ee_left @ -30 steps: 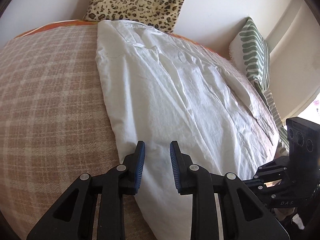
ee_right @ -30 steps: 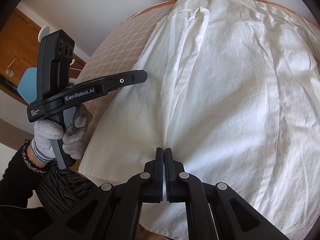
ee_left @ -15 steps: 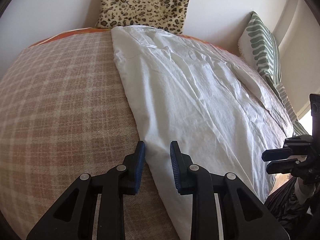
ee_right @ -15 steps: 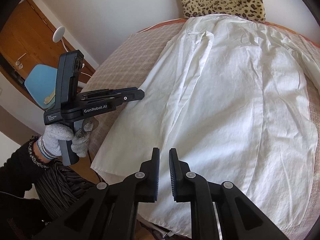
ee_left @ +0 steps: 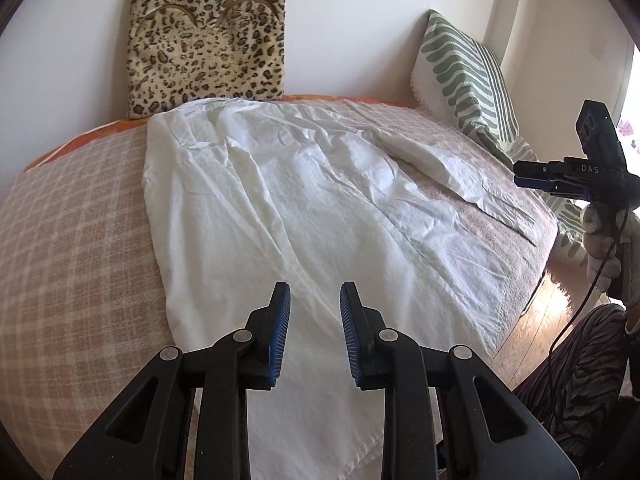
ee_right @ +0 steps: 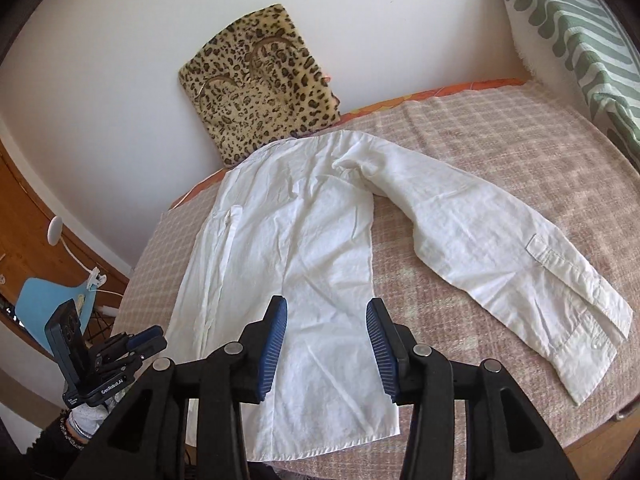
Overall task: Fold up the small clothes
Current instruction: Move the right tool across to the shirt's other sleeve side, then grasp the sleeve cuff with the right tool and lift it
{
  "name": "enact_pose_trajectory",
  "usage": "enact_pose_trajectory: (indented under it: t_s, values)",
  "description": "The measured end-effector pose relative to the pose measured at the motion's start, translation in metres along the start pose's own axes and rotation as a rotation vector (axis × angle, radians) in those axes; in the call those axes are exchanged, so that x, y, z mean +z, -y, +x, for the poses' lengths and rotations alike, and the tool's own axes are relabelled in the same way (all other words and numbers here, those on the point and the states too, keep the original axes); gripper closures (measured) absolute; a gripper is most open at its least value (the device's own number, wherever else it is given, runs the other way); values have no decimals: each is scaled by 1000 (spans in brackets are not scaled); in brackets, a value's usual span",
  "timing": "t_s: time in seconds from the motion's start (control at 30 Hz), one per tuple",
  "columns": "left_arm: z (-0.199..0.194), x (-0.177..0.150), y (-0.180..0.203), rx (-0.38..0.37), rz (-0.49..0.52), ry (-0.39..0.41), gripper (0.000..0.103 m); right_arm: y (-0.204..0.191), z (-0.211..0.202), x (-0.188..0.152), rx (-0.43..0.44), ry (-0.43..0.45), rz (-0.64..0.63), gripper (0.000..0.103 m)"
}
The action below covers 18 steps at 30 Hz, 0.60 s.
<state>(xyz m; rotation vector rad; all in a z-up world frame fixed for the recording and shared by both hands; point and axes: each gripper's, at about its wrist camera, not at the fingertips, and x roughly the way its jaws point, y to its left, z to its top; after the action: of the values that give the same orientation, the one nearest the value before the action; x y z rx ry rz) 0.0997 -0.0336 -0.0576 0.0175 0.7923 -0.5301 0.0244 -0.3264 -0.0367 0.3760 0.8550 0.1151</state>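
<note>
White shirt [ee_right: 304, 264] lies flat on the bed [ee_right: 500, 128], left side folded inward, right sleeve [ee_right: 500, 248] outstretched; remaining folds pending. Left gripper [ee_left: 311, 320] and right gripper [ee_right: 326, 340]: jaws open, empty

my left gripper [ee_left: 311, 330] covers part of the white shirt's [ee_left: 304, 200] hem. the green striped pillow [ee_right: 580, 32] is cut off by the frame's edge. small print on the other handle is unreadable.

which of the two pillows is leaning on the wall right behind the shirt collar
The leopard-print pillow, upright directly behind the white shirt; the green-striped pillow stands off at the bed's side.
</note>
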Motion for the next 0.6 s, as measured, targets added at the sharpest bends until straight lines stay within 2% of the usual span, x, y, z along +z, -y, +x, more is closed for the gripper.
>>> enact_pose_trajectory:
  t_s: [0.03,0.13,0.17,0.37,0.5,0.6]
  values:
    - [1,5,4,-11,10,0,79,14,-5,2,-30,5,23,55]
    - [5,19,19,-49,35,5,67,65,-18,6,-105,28,119,55]
    - [6,24,24,-60,42,10,66,81,-22,7,-125,38,147,55]
    - [12,42,64,-117,100,35,66,154,-24,12,-215,55,260,55]
    - [20,49,84,-142,128,25,66,190,-17,9,-289,33,315,53]
    - [26,56,95,-147,148,18,66,214,-16,-1,-280,14,401,48]
